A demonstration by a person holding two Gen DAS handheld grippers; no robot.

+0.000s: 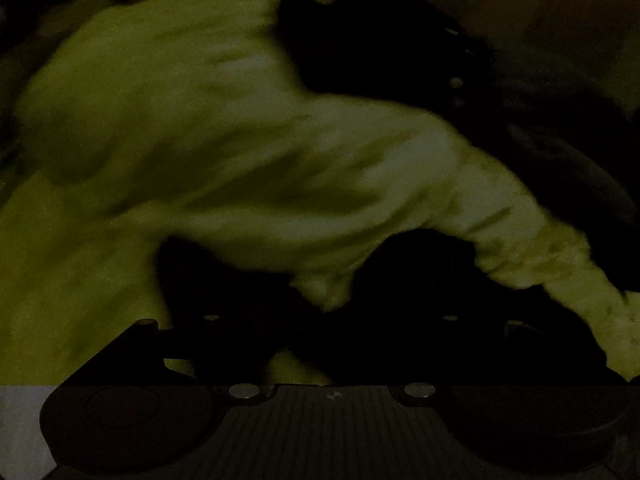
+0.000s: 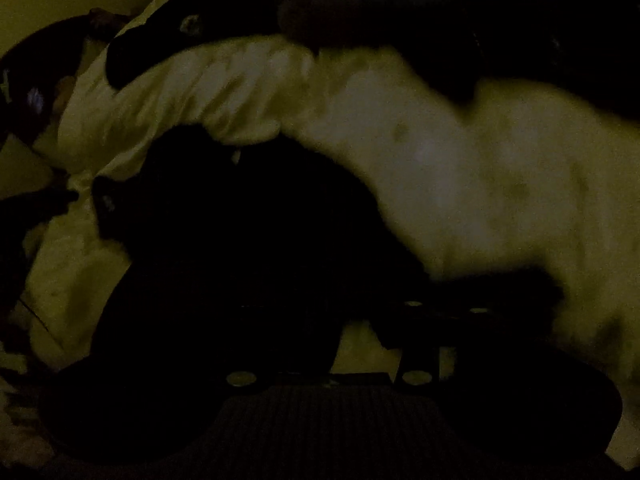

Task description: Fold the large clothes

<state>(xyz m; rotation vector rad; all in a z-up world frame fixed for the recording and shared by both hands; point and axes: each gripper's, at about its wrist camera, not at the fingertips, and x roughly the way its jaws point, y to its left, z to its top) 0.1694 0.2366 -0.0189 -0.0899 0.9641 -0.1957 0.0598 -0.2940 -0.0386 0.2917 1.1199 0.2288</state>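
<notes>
The scene is very dark and blurred. A large pale garment with a long sleeve stretches across the left wrist view. My left gripper is shut on a pinch of this cloth between its dark fingers. In the right wrist view the same pale garment hangs stretched from left to right. My right gripper is lost in black shadow under the cloth, so its jaws cannot be made out. The other gripper shows at far left, holding a bunched end of the cloth.
A dark bulky object, the other gripper, sits at the upper right of the left wrist view against the garment. A yellowish surface lies below the cloth. A dark rounded shape overhangs the top of the right wrist view.
</notes>
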